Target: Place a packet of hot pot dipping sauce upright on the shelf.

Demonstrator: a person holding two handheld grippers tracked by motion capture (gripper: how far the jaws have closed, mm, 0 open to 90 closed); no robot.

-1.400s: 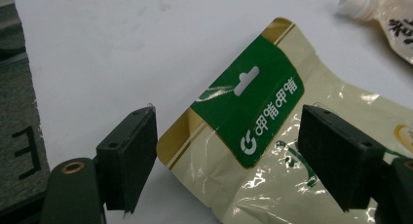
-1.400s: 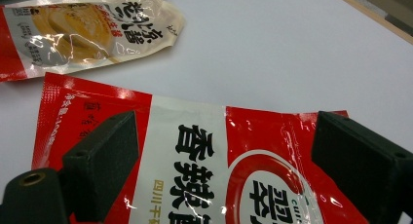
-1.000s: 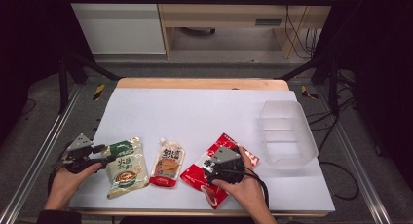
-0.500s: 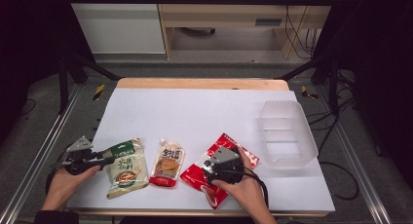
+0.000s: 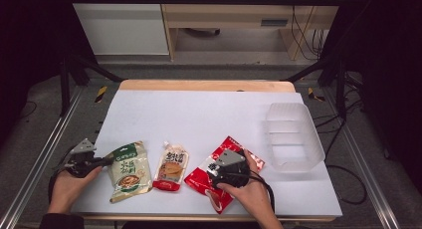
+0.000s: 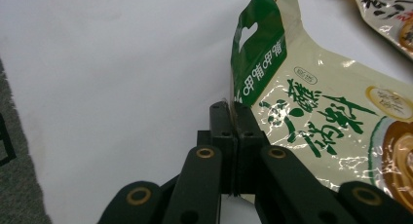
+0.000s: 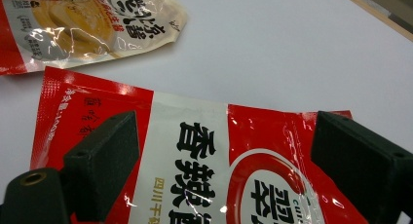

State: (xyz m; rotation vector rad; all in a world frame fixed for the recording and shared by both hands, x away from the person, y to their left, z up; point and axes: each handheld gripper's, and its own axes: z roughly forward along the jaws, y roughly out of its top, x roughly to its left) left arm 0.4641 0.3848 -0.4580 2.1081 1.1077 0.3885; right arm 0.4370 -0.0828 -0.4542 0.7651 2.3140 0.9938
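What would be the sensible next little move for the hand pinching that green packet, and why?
Probably lift it slightly. The left gripper has just closed on the edge of the green packet, which lies flat on the table. The right gripper hangs open over the red packet, and the clear tub looks like its destination.

Three cameras: one up high, two down low.
High up on the near side, looking forward and down at the whole table [image 5: 209, 114]. Left one close above the table, looking along shut black jaws at the green pack [image 6: 311, 117]. Right one close over the red pack [image 7: 204, 175]. Orange pack [image 7: 87, 24] seen from both low ones; all three packs seen from above too.
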